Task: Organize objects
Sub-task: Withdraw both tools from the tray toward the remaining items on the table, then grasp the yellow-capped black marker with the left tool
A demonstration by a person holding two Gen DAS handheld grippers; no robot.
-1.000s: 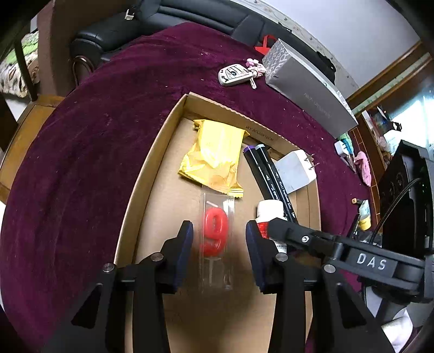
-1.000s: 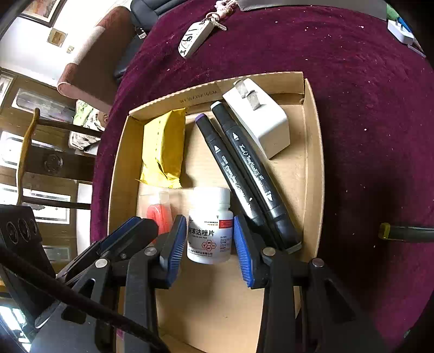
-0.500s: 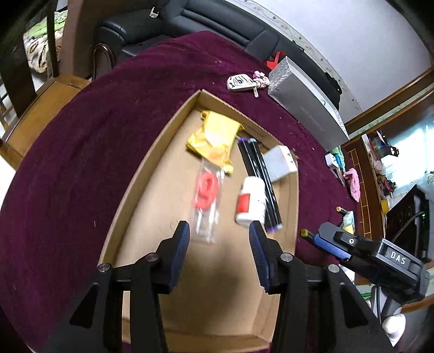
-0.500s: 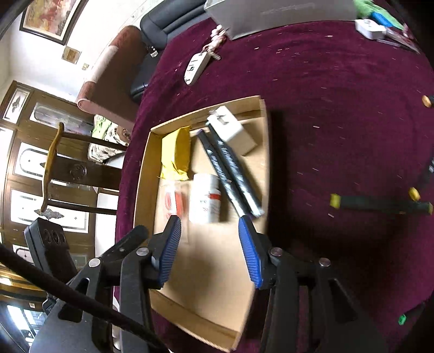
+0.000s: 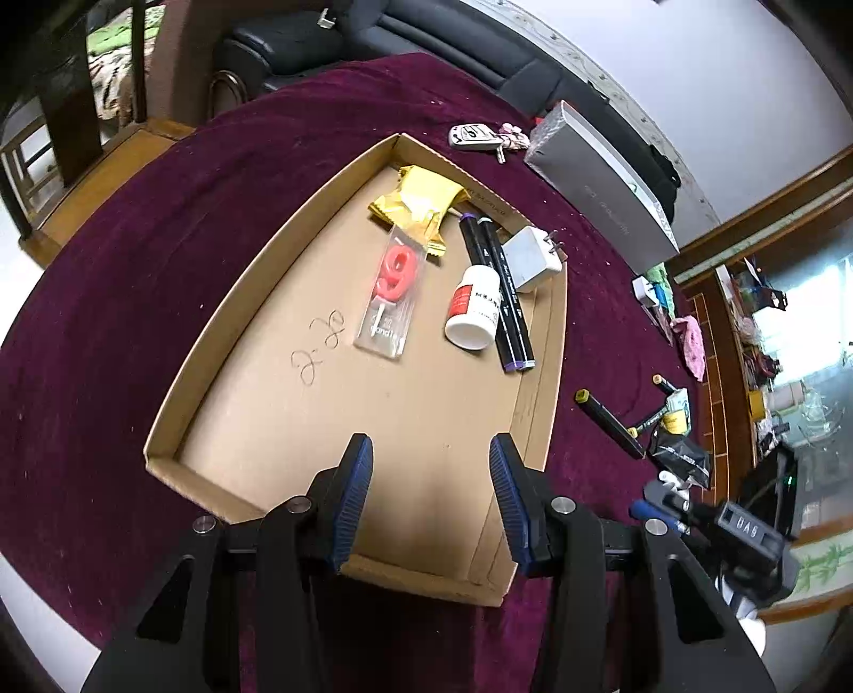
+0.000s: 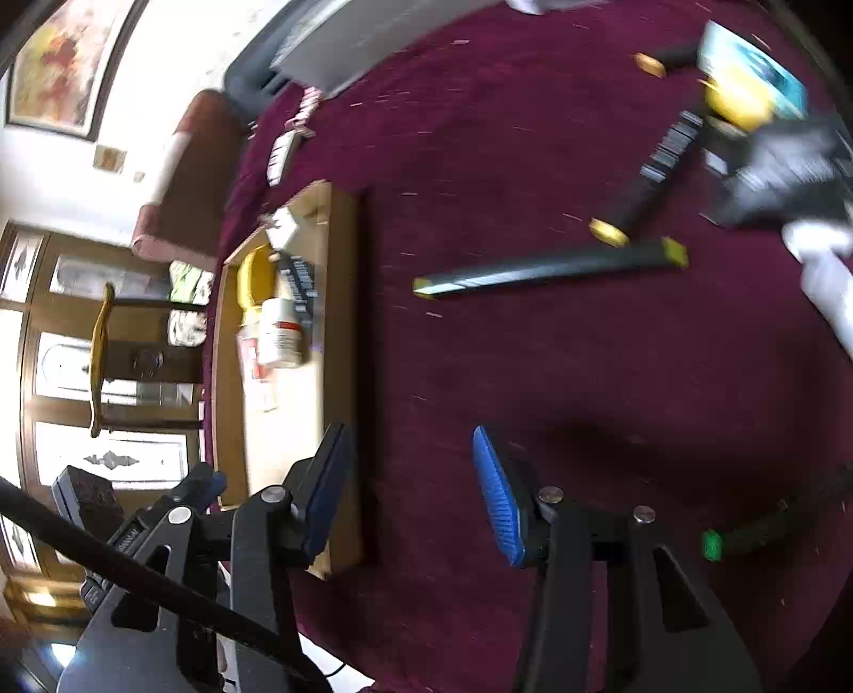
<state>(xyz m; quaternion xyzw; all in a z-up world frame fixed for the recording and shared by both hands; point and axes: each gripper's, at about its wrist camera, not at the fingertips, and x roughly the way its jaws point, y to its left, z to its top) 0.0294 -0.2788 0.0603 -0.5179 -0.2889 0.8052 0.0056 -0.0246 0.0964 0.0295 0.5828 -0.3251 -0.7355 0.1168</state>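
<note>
A shallow cardboard box (image 5: 224, 341) lies on the maroon cloth. In it are a yellow packet (image 5: 418, 205), a red "9" candle in a clear pack (image 5: 392, 290), a white pill bottle (image 5: 474, 309), two black markers (image 5: 501, 288) and a white charger (image 5: 530, 256). My left gripper (image 5: 431, 501) is open and empty above the box's near end. My right gripper (image 6: 410, 490) is open and empty over bare cloth right of the box (image 6: 341, 298). A black marker with yellow ends (image 6: 549, 269) lies ahead of it.
A key fob (image 5: 474, 136) and a grey box (image 5: 602, 186) lie beyond the cardboard box. More markers (image 6: 648, 178), a dark packet (image 6: 778, 170) and a green-capped marker (image 6: 767, 525) lie on the cloth to the right. A sofa (image 5: 373, 32) stands behind the table.
Both grippers have pulled back from the box and stay open. The right one let go of the white bottle, which lies in the box, and swung right over the cloth.
</note>
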